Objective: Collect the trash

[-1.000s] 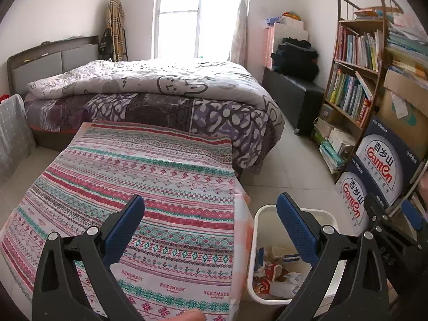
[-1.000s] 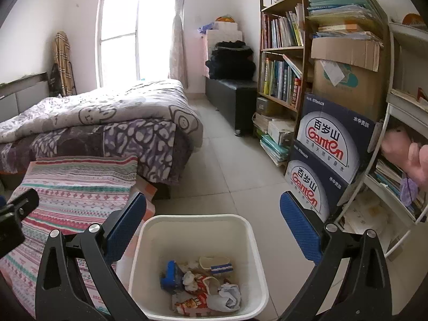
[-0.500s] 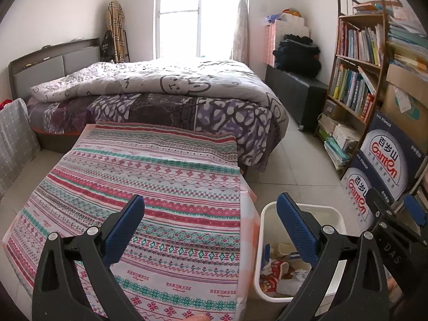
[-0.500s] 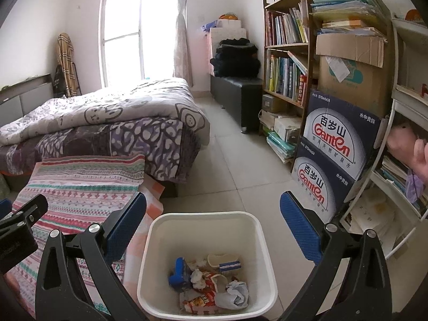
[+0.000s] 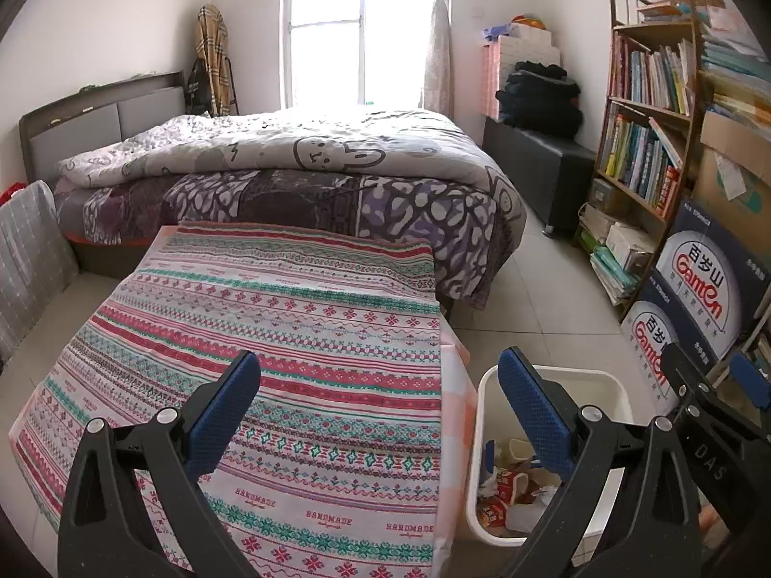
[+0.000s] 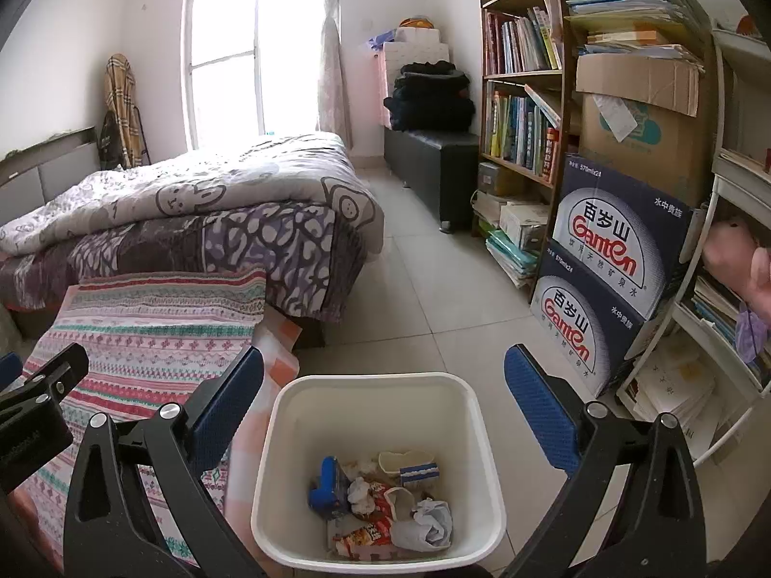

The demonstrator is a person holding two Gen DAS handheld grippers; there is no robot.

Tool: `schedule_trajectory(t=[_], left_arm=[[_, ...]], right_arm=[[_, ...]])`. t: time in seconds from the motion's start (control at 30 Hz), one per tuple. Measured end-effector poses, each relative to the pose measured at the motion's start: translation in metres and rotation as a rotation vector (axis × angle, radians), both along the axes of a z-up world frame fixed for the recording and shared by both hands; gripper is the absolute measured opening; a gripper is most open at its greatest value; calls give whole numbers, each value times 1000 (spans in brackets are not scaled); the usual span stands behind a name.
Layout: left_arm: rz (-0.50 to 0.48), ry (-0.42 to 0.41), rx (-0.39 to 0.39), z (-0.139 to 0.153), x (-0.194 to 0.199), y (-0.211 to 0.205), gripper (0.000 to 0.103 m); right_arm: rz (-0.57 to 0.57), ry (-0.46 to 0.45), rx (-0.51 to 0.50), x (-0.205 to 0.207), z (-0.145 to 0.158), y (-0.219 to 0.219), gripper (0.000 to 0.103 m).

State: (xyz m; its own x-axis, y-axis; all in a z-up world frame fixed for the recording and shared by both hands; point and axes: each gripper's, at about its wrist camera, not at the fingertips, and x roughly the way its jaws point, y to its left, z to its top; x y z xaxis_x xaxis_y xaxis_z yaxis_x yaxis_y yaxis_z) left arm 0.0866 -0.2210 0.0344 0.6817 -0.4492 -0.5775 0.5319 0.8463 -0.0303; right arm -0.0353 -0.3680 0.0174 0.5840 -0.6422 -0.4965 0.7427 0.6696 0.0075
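Left gripper (image 5: 378, 392) spread wide, nothing between the blue pads (image 5: 224, 414), held above the patterned tablecloth (image 5: 289, 337) with red, green and pink stripes. Right gripper (image 6: 383, 387) also spread wide and empty, held over the white trash bin (image 6: 294, 433). In the right wrist view, bin at 6 o'clock, low in the middle, standing on the pale tiled floor (image 6: 433, 289) just beside the right edge of the cloth-covered table. Inside the bin, collected trash (image 6: 380, 505) on the bottom: a blue object at the left, crumpled white paper, red snack wrappers, a small cream cup with a blue-striped label (details too small to tell more). In the left wrist view, same bin (image 5: 612, 387) at about 4 o'clock, partly hidden behind the right finger, with the trash (image 5: 506, 496) showing inside. Part of the other gripper seen at 3 to 4 o'clock in the left view and at 8 o'clock in the right view. Bed (image 5: 299, 178) with a grey cartoon-print quilt at 12 o'clock beyond the table, touching or very near its far edge (cannot tell which). Window (image 5: 356, 29) behind the bed, at 12 o'clock. Bookshelf (image 6: 520, 96) full of books at 2 o'clock in the right view, two blue water cartons (image 6: 612, 279) stacked below at 3 o'clock, near the bin but apart from it.
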Motion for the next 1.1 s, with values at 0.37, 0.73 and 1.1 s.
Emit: schedule_trajectory(t=[0.37, 0.73, 1.1], left_arm=[[-11, -6, 0, -2, 0, -1, 96], [-26, -13, 2, -2, -2, -2, 95], [-10, -5, 11, -3, -1, -3, 95]], right_arm=[[3, 6, 13, 1, -1, -1, 96], [5, 8, 13, 2, -2, -1, 96], [5, 8, 16, 2, -2, -1, 96]])
